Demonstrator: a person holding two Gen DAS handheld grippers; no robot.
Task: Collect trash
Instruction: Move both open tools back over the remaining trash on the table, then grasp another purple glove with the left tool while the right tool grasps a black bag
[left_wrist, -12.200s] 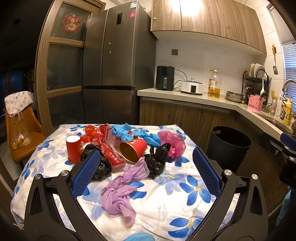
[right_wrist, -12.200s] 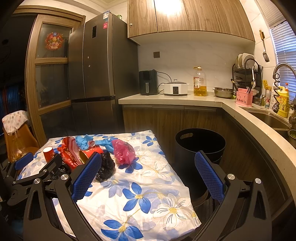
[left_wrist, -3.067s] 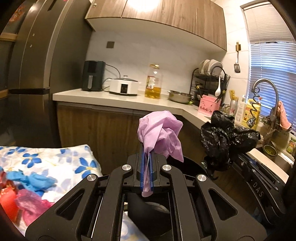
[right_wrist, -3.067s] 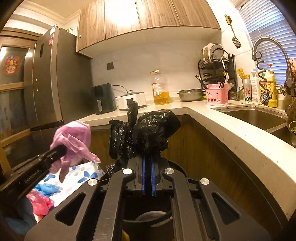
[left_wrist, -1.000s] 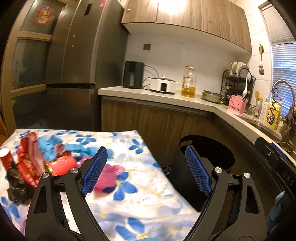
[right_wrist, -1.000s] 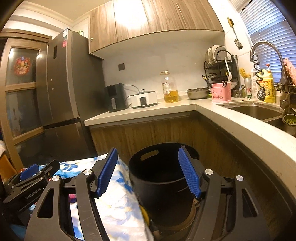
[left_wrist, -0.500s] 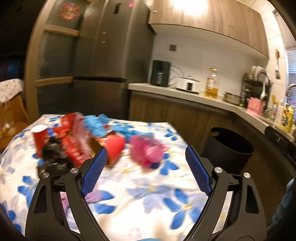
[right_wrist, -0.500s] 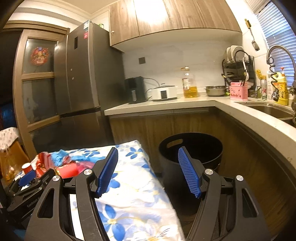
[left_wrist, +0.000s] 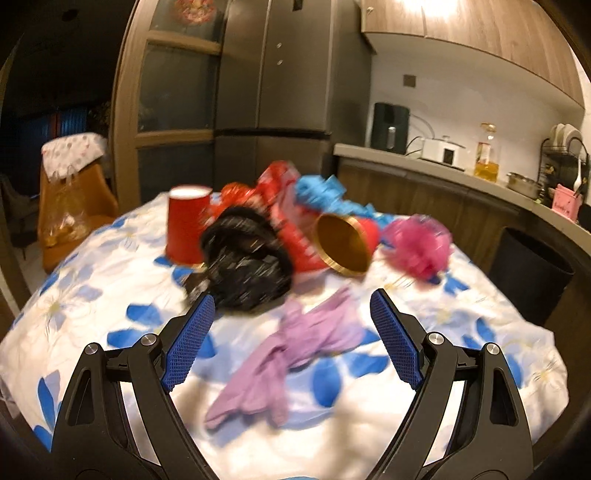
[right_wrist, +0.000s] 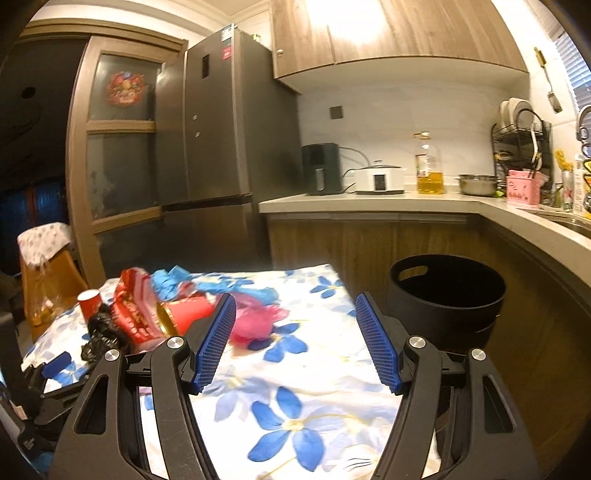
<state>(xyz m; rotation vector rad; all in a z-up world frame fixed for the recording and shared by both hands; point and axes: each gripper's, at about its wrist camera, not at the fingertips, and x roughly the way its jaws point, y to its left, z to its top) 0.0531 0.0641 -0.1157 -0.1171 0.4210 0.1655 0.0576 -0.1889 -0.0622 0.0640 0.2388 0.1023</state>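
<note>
**Clearing still far from done: a full heap left on the table, both tongs empty**

Looking through the left wrist view: left tongs (left_wrist: 291, 339) spread wide, nothing between the blue pads, aimed down at the heap. Plenty of trash still on the flowered table (left_wrist: 480, 354): a purple bag (left_wrist: 295, 350) lying flat, nearest the tongs and between the line of the two fingers; a black bag (left_wrist: 245, 266) just behind it to the left; an upright red cup (left_wrist: 186, 225) touching or nearly touching that black bag; a tipped red cup (left_wrist: 345, 243) with its gold mouth facing the camera; a pink bag (left_wrist: 419, 243) to the right; red wrapping (left_wrist: 273, 188) and blue plastic (left_wrist: 325, 197) at the back. Much blurred, so finer contact hard to tell. Open cloth in front of the purple bag, so probably a free approach from the near edge. Black bin (left_wrist: 532, 273) beyond the table's right edge, apart from it.

Turning to the right wrist view: right tongs (right_wrist: 295, 339) also parted, holding nothing, hovering over bare cloth near the table's right side. Pink bag (right_wrist: 258, 321) closest to them, just past the left finger. Bin (right_wrist: 447, 295) on the floor beside the table's far right corner, its mouth open and unobstructed; contents not visible. Counter front close behind the bin, so room there likely tight. Left tongs (right_wrist: 55, 365) low at the left edge of the frame.
</note>
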